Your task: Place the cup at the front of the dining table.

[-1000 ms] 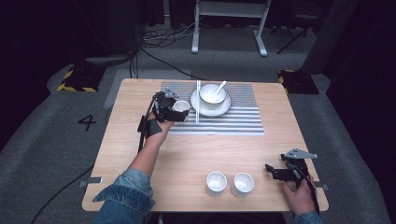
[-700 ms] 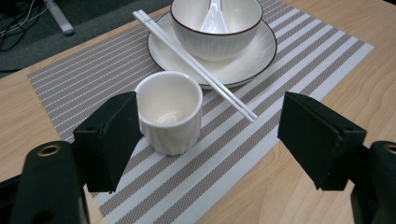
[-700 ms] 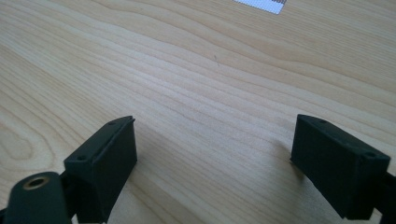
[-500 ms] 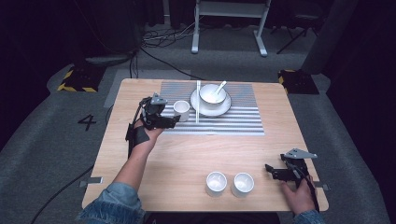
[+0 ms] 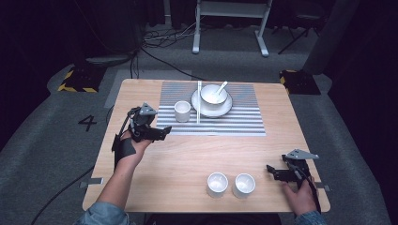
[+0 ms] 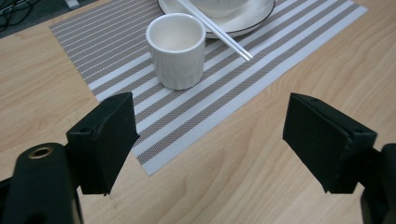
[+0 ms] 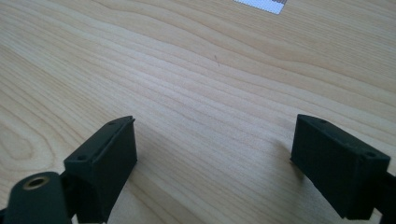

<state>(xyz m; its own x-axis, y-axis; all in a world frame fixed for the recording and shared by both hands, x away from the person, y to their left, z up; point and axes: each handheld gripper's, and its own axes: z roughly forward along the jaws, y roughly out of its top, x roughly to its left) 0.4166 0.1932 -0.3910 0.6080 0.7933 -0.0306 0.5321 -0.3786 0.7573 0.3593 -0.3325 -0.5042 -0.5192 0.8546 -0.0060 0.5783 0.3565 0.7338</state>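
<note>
Resting on pale wood-grain table (image 5: 187, 159): left gripper (image 5: 162, 133), blocky black jaws spread wide, empty, just off striped woven placemat (image 5: 244, 119) near ribbed white cup (image 6: 176, 49). Lying low at right edge: right gripper (image 5: 272, 171), jaws parted, empty, beside two round white cups (image 5: 231, 184).

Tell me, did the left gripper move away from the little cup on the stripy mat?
Yes. The left gripper has pulled back toward the person, off the striped mat's left part, leaving the cup standing alone. Its jaws are open.
</note>
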